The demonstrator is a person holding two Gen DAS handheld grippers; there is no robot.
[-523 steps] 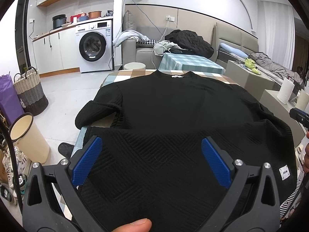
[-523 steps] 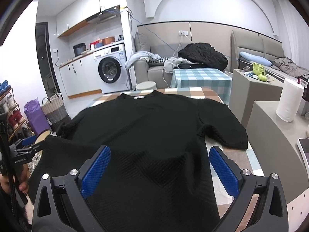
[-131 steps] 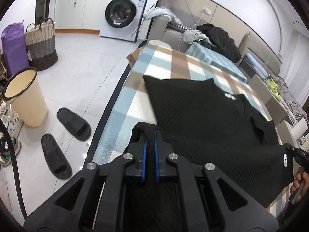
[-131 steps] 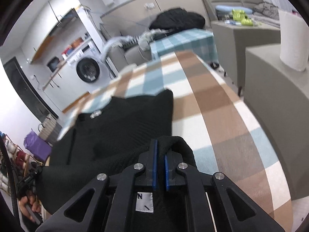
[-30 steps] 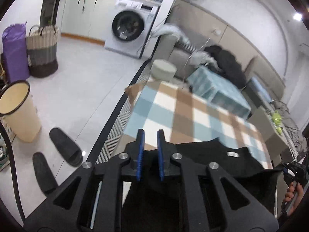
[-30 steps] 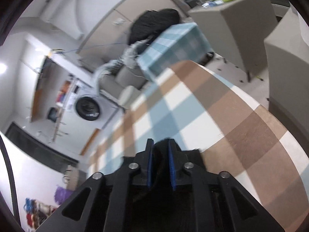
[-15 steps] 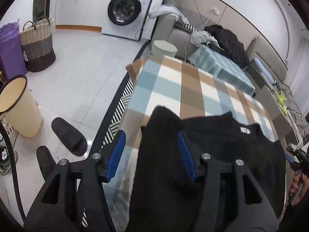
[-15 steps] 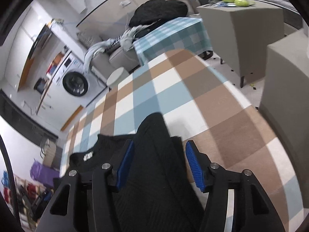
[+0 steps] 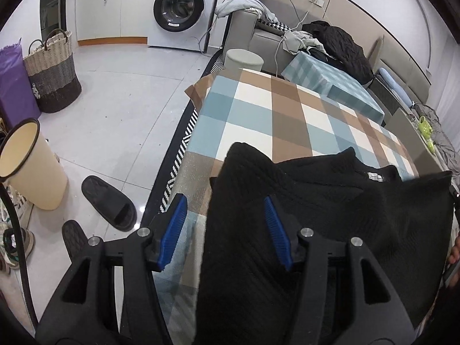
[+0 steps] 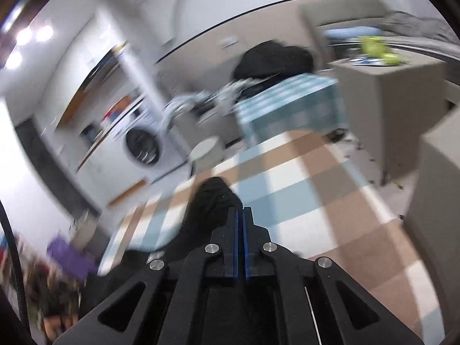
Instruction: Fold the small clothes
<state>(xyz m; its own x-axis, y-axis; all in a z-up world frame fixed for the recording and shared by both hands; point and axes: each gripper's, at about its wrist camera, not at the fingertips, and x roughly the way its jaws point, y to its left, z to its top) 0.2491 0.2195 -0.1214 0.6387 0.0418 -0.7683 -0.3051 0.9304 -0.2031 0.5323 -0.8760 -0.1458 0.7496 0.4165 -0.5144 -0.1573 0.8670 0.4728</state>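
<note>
Moved: black garment now folded smaller on checked counter.
Left gripper: parted, straddling garment's edge.
Right gripper: just snapped closed, empty.

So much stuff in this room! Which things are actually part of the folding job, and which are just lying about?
Part of the job:
black top
checked table
left tongs, open
right tongs, shut

Just lying about:
washing machine
wicker basket
cream bin
black slipper

The black ribbed-knit garment lies folded over itself on the near end of the checked tablecloth, a small white neck label facing up near its far edge.
</note>
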